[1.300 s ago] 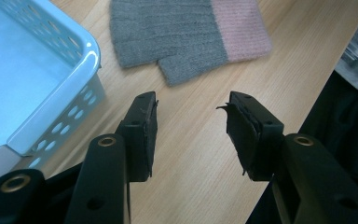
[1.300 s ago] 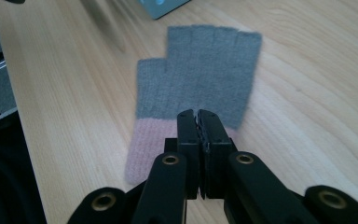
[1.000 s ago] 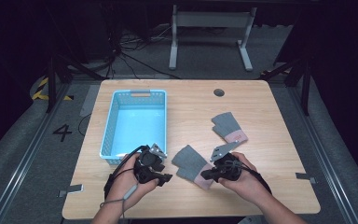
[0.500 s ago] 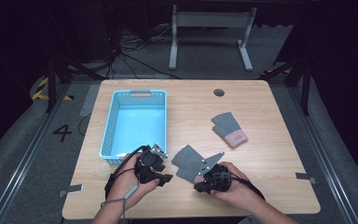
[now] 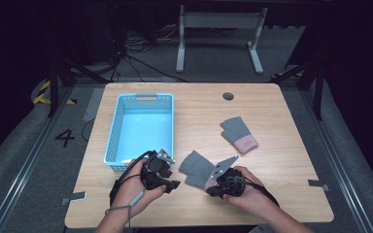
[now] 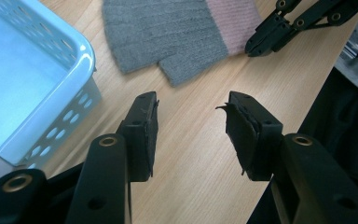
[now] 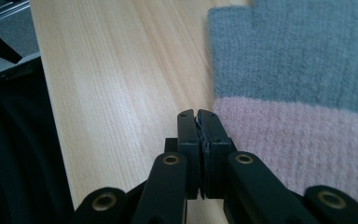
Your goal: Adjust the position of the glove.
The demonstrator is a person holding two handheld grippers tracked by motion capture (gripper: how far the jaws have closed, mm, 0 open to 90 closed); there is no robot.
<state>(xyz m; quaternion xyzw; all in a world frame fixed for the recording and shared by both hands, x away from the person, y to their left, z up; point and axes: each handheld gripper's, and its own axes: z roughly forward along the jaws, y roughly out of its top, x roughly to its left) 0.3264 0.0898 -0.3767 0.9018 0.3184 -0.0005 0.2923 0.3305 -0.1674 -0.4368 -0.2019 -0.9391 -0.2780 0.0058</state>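
A grey knit glove [image 5: 195,166] with a pink cuff lies flat near the table's front middle; its cuff [image 7: 303,144] is large in the right gripper view. My right gripper [image 5: 209,187] points left, jaws shut, tips on the wood beside the cuff's edge, nothing seen between them. My left gripper [image 5: 174,175] points right toward the glove [image 6: 168,32], jaws open over bare wood [image 6: 191,121]. In the left gripper view the right gripper [image 6: 263,42] sits at the cuff. A second grey glove [image 5: 238,134] with a pink cuff lies further right.
A light blue plastic basket [image 5: 117,126], nothing in it, stands at the table's left, its corner [image 6: 81,51] close to my left jaw. The table's front edge runs just behind both hands. A round cable hole [image 5: 228,96] sits at the back.
My right hand and gripper have shifted a little left and toward the front edge, beside the glove's cuff. The left gripper and both gloves have stayed put.
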